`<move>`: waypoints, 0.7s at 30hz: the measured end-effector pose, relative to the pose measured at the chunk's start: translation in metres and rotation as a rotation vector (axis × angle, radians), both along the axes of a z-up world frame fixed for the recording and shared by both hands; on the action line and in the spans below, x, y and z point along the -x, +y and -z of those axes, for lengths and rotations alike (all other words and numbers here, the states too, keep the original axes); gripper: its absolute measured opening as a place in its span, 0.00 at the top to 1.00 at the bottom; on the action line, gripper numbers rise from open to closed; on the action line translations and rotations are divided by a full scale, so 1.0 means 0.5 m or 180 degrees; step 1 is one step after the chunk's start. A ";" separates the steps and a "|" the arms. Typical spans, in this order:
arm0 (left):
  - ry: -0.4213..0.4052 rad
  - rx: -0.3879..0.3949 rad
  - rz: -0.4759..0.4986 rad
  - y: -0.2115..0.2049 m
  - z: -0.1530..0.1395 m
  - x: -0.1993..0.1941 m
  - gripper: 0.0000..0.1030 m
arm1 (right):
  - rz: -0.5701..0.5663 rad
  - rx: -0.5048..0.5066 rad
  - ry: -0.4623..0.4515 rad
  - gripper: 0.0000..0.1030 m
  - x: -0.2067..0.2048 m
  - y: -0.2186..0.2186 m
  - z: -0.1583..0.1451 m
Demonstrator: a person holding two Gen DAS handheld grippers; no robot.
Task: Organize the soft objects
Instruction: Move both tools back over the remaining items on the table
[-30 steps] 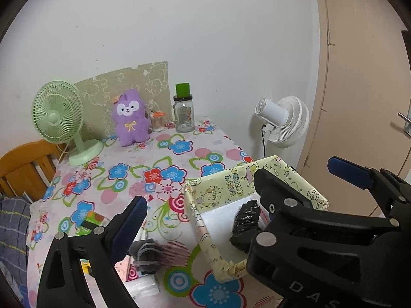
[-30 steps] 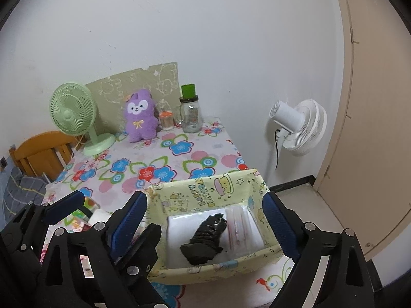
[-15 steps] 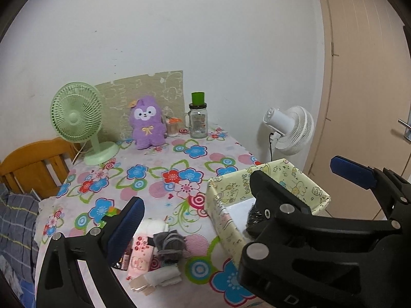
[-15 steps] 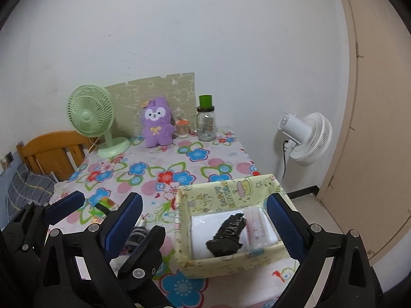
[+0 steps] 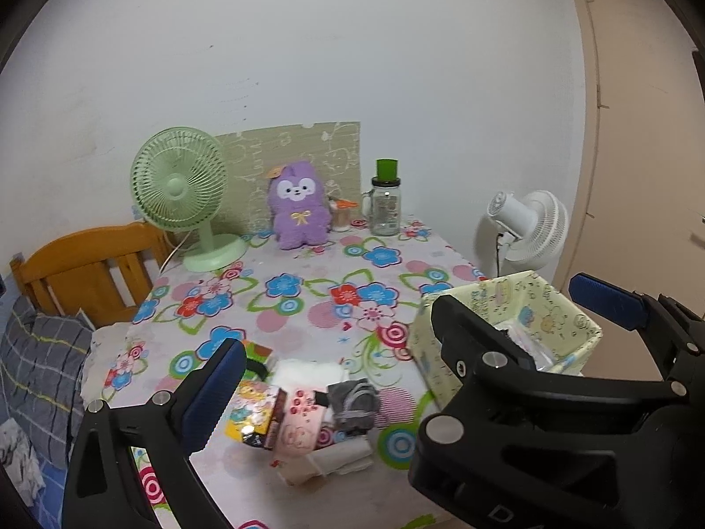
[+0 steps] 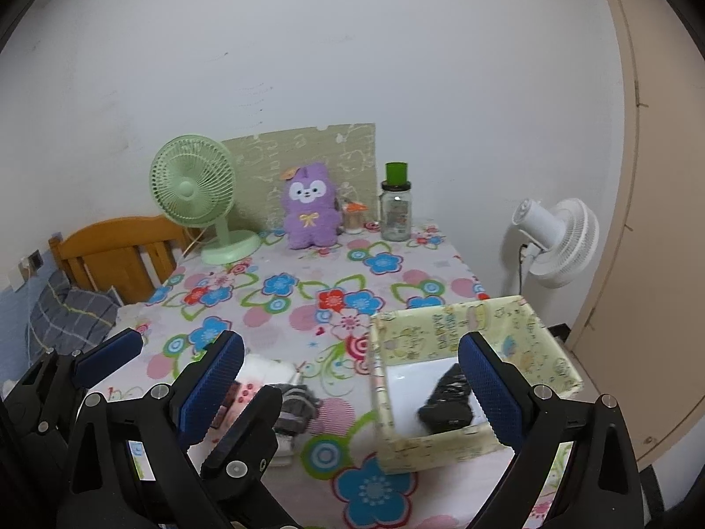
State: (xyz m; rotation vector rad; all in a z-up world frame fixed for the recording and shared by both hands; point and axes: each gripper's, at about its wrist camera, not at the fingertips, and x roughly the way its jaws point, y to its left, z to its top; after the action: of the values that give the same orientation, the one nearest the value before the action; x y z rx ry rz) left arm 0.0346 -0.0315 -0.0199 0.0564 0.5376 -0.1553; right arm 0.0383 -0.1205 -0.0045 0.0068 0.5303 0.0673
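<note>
— Both claws first: how do they stand?

— Left claw (image 5: pixel 405 344) gapes wide with nothing between its blue pads; its jaws have just been opening. Right claw (image 6: pixel 352 388) is just as wide and bare, and its jaws have likewise just been opening. In the left wrist view the right claw's black frame fills the lower right and hides much of the box.

— What lies nearest them?

— A small heap of soft things on the flower-printed cloth surface (image 5: pixel 308 291): a grey knitted roll (image 5: pixel 352 401), a pink printed pouch (image 5: pixel 299 419), a white folded cloth (image 5: pixel 308 370) and a yellow printed packet (image 5: pixel 251 410). Just right of the heap stands the pale yellow cartoon-printed fabric box (image 6: pixel 423 335), at the surface's near right corner. Inside it a crumpled black soft item (image 6: pixel 445 401) lies on something white.

— And farther out?

— Along the wall, a mint green desk fan (image 5: pixel 185 194), a purple plush animal (image 5: pixel 299 207) upright against an olive printed board (image 5: pixel 308 145), and a clear glass bottle with a green cap (image 5: pixel 386 203). A white floor fan (image 6: pixel 555 242) stands beyond the surface's right edge, a wooden headboard (image 5: pixel 88 264) to the left.

— Any writing?

— Lettering on the box's inner wall, too small to read.
</note>
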 end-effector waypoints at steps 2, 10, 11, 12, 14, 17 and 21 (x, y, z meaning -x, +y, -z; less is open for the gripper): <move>0.0013 -0.0001 -0.0033 0.012 0.005 -0.002 0.01 | -0.0020 -0.0008 0.0021 0.04 -0.004 0.011 0.006; 0.0074 -0.0003 -0.0121 0.052 0.041 -0.012 0.01 | -0.0110 -0.0001 0.0082 0.04 -0.017 0.050 0.045; 0.0089 0.0007 -0.0144 0.058 0.050 -0.014 0.01 | -0.0126 0.0026 0.0088 0.04 -0.019 0.055 0.052; 0.0104 0.0017 -0.0168 0.064 0.058 -0.016 0.01 | -0.0134 0.0049 0.0096 0.04 -0.020 0.060 0.058; 0.0140 0.0037 -0.0207 0.078 0.075 -0.019 0.01 | -0.0151 0.0090 0.0124 0.04 -0.022 0.069 0.074; 0.0194 0.0059 -0.0253 0.095 0.098 -0.021 0.01 | -0.0190 0.0094 0.0172 0.04 -0.025 0.079 0.096; 0.0249 0.0078 -0.0297 0.109 0.127 -0.021 0.01 | -0.0202 0.0098 0.0209 0.04 -0.029 0.088 0.123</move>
State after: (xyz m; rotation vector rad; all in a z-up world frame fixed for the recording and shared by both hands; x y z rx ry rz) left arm 0.0451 0.0231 -0.0835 0.0014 0.6152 -0.0733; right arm 0.0530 -0.0763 -0.0662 -0.0379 0.5972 0.1214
